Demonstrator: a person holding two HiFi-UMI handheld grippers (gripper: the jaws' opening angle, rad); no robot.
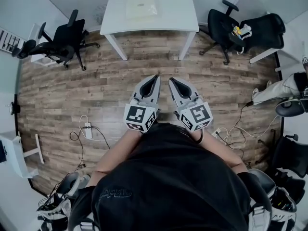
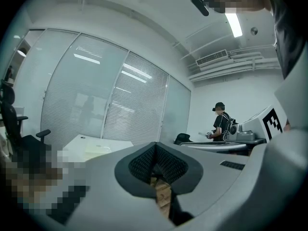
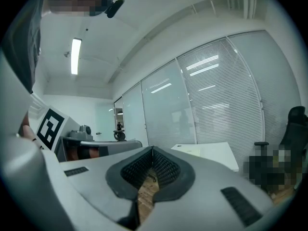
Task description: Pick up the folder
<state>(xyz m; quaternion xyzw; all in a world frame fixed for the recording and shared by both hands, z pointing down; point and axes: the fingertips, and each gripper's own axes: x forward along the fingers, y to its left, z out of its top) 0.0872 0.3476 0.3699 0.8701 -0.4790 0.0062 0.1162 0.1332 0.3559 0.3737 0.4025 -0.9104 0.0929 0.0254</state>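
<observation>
Pointing side by side over the wooden floor (image 1: pixel 96 88), the left tool (image 1: pixel 154 80) and the right tool (image 1: pixel 173 83) sit near each other with their tips slightly apart, each carried in one of the person's hands. Both tools are closed. In the left gripper view the two ribbed pads meet at the tip with nothing caught between them, only a sliver of floor showing through the gap lower down. The right gripper view shows the same thing: pads together and empty.

The folder (image 1: pixel 141 6), pale and flat, lies on a white bench (image 1: pixel 178 11) well ahead of both tool tips, roughly in line with the left tool and a little to the left of the right one. Neither tool touches it.

A black office chair (image 1: pixel 65 37) stands ahead and far to the left of the left tool. A power strip (image 1: pixel 88 130) with its cable lies on the floor to that tool's left. Another person (image 2: pixel 221 124) stands far off to the right in the left gripper view.
</observation>
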